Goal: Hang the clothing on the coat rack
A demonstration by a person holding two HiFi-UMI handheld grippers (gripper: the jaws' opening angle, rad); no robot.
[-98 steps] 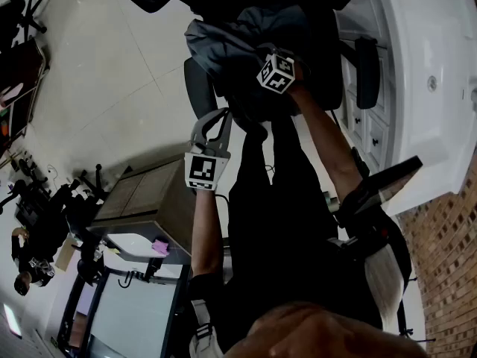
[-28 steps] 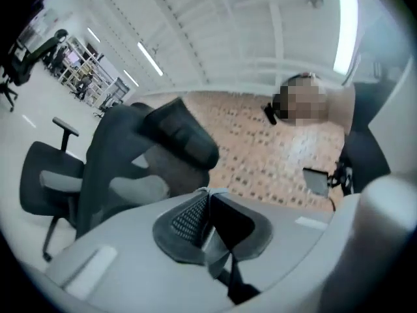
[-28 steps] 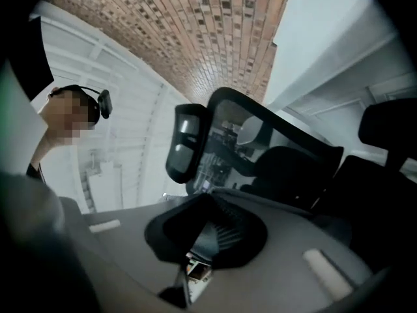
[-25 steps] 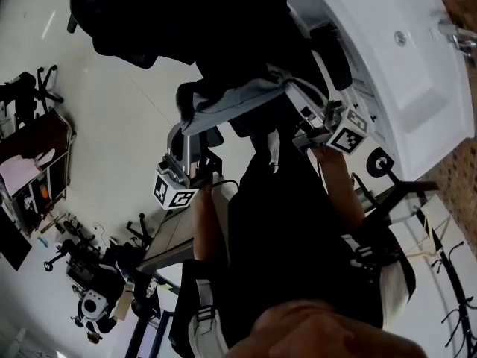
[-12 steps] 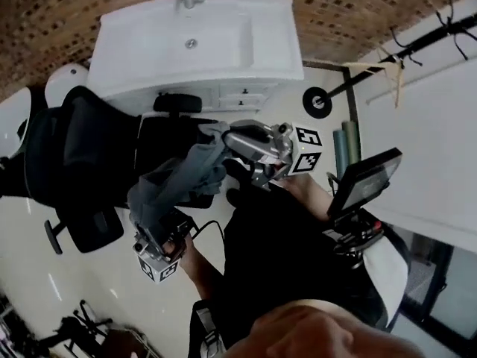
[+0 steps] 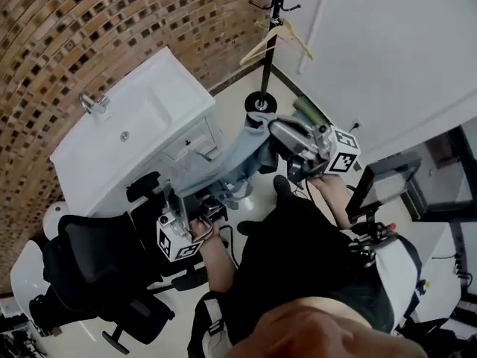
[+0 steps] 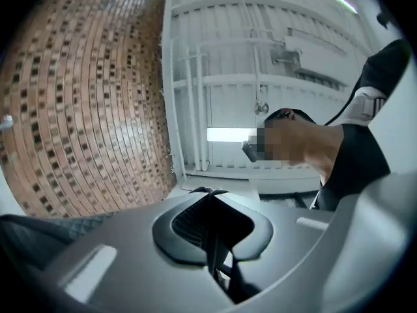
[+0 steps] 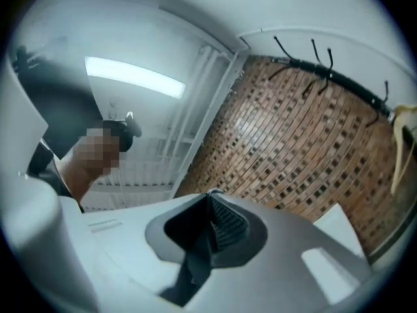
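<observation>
1. Since half a second ago, the left claw (image 6: 195,203) and the right claw (image 6: 270,134) have swung round with the clothing (image 6: 223,168); the coat rack (image 6: 277,21) now stands ahead, at the head view's top.
2. Each claw is clenched on a fold of the grey fabric, which hangs stretched between them.
3. Its long axis runs from lower left to upper right, toward the rack's base. The right claw is the nearer one, apparently still well short of the hooks.
</observation>
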